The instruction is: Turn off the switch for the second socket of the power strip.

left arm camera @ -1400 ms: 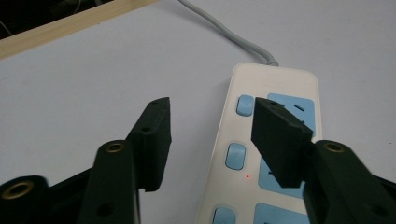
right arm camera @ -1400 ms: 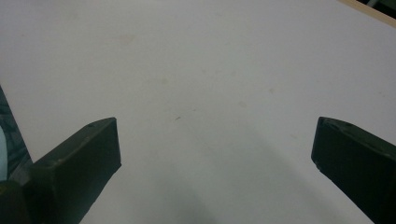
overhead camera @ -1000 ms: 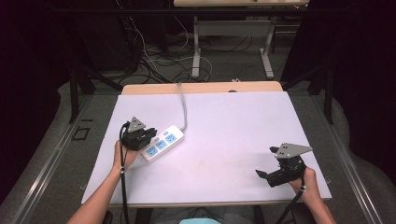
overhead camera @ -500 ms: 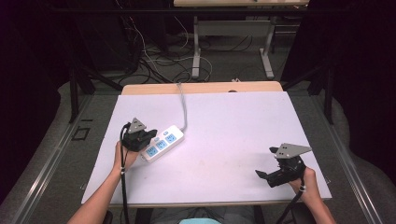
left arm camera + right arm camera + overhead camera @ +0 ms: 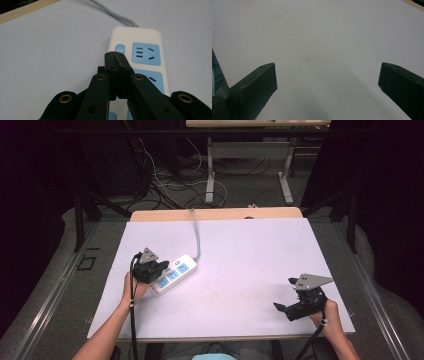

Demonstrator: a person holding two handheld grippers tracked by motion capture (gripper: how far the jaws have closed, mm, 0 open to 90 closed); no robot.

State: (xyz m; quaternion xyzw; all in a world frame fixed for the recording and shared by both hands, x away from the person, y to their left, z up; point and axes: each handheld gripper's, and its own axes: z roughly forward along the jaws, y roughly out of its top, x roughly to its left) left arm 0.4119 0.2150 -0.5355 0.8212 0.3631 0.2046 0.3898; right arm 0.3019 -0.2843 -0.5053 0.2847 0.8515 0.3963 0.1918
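A white power strip with blue sockets lies on the left part of the white table top, and its grey cable runs off toward the far edge. My left gripper is shut with nothing between its jaws. In the left gripper view its closed tips sit over the strip, right at the near edge of the small blue switch; whether they touch it I cannot tell. My right gripper rests near the front right corner, open, its jaws wide apart over bare table.
A wooden edge borders the table's far side. Beyond it, on the floor, stand desk legs and tangled cables. Dark curtains hang at both sides. A wide bare stretch of table lies between the two hands.
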